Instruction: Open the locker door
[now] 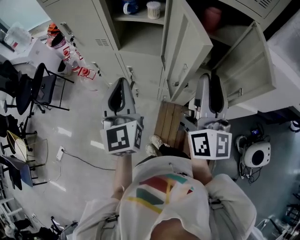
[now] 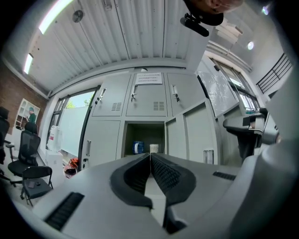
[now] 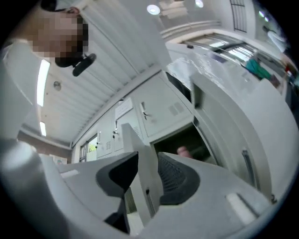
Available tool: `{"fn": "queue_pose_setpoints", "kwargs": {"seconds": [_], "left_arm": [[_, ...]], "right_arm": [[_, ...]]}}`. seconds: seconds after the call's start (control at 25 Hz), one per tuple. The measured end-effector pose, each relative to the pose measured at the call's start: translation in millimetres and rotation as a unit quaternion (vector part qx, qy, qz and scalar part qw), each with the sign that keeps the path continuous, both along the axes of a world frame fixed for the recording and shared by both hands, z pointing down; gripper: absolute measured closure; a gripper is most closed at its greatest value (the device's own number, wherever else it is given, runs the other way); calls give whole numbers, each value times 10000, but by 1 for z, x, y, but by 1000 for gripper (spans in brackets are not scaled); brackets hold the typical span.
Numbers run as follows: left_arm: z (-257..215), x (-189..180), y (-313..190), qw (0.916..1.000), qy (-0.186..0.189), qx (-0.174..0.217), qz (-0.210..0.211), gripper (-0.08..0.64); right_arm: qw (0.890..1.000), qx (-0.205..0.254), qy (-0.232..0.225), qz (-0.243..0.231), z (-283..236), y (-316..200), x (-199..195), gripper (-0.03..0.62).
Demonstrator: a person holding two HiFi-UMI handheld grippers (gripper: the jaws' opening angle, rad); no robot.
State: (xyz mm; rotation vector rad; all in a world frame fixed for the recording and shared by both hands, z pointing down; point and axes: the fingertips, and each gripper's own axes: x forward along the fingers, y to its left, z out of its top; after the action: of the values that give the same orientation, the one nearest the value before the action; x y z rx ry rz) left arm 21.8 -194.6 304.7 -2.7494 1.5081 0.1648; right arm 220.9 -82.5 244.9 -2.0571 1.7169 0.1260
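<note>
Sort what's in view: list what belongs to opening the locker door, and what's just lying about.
Job in hand: open locker door; second open locker door; left gripper, jaws shut; right gripper, jaws apart.

Lying about: blue container; white container; black chair; wooden slatted board; white round device.

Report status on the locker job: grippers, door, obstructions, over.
Left gripper shut, empty. Right gripper open; locker door edge shows through its gap, pads clear. That door stands wide open, neighbouring door too. No obstruction seen.
</note>
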Motion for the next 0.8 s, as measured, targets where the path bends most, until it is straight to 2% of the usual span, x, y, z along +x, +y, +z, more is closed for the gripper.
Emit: {"fn": "queue_pose_setpoints", "kwargs": {"seconds": [0.08,0.2,0.32,0.52,0.8], "left_arm": [[-16,-5,5,9999,16,138,-53,545],[-31,-16,12,9989,-92,387,-266,545],[-34,-32,22,9969,-306,516,-515,545],[-42,-67,38,9937,-256,629,-889,545],[-30,-103,49,9882,-405,695,-1304,545]], "right_arm": [[9978,66,664,-2,-19,3,-22,474],[9871,94,1596,-83,-30,-3,-54,492],[9749,-38,2208,-268,-24,-12,-85,514],[9675,-95,2344,-946,-16,-23,-132,588],[9550,-518,2453,-1586,25,-49,-171,588]]}}
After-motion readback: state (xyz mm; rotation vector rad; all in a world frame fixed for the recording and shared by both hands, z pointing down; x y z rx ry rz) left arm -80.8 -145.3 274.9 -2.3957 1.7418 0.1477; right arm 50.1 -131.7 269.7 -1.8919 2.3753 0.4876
